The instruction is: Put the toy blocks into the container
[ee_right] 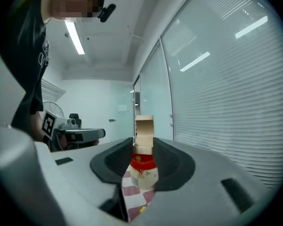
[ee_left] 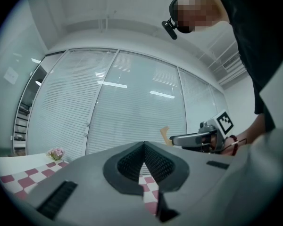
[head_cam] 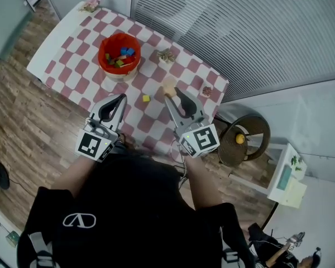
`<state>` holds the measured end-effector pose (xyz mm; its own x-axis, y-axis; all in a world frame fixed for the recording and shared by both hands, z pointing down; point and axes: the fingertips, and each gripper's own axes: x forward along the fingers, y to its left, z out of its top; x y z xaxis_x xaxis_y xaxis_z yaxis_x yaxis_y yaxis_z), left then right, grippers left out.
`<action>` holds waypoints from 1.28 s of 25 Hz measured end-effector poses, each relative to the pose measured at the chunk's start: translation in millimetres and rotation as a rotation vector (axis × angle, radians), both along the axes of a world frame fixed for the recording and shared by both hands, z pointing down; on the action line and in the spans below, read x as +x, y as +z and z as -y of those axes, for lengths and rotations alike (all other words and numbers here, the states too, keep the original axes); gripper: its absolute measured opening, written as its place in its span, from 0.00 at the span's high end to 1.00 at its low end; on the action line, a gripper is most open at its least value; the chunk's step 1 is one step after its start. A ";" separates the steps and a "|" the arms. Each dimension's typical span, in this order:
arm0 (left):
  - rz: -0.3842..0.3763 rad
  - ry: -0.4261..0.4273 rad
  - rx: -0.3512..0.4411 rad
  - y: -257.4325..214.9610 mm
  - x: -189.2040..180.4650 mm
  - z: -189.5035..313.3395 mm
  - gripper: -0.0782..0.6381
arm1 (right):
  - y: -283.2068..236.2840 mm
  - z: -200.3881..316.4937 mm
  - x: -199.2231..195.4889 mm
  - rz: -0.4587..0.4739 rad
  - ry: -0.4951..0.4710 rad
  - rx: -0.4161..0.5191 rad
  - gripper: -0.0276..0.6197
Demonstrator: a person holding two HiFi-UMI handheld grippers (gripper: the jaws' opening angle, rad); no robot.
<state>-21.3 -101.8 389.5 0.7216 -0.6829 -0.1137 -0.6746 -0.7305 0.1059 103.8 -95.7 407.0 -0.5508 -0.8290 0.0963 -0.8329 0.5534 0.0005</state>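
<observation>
the right gripper point(head_cam: 173, 94) is clamped on a pale wooden block point(head_cam: 169, 85) and holds it in the air over the right half of the checked table point(head_cam: 61, 49), nearer the person's edge than the far one. in the right gripper view the jaws press on the block's two sides, and its upper part sticks out past the tips.

the left gripper point(head_cam: 121, 99) hovers above the near edge of the table with its jaws together and nothing between them. the left gripper view shows the ribbed pads meeting at the tips, with only checked cloth beyond.

the red bucket point(head_cam: 119, 53) stands on the left half of the table, about midway between the near and far edges. several coloured blocks point(head_cam: 123, 56) lie inside it: blue, green, yellow and red. the bucket also shows in the right gripper view, further off, below the held block and through the gap of the jaws.

one small yellow block point(head_cam: 146, 98) lies loose on the table between the two grippers, close to the near edge and well apart from the bucket.

three small flower ornaments sit on the table. one is at the far left corner point(head_cam: 91, 3), one near the far edge just right of the bucket point(head_cam: 166, 55), and one by the right end point(head_cam: 206, 91).
</observation>
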 end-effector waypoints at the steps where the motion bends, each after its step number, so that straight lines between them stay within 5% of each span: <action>1: -0.001 0.001 0.003 -1.6 0.4 -0.4 0.88 | -9.0 -5.1 2.6 0.016 0.012 0.035 0.75; 9: -0.012 -0.004 0.037 -11.9 0.9 -1.4 0.88 | -49.0 -35.2 19.7 0.074 0.086 0.219 0.75; 21: 0.000 -0.012 0.030 -10.4 -6.0 -4.4 0.88 | -49.4 16.7 -7.4 0.060 0.006 0.224 0.75; 32: -0.001 -0.080 0.034 -10.3 -35.2 -5.4 0.88 | 23.7 160.5 -93.4 -0.055 -0.106 0.019 0.75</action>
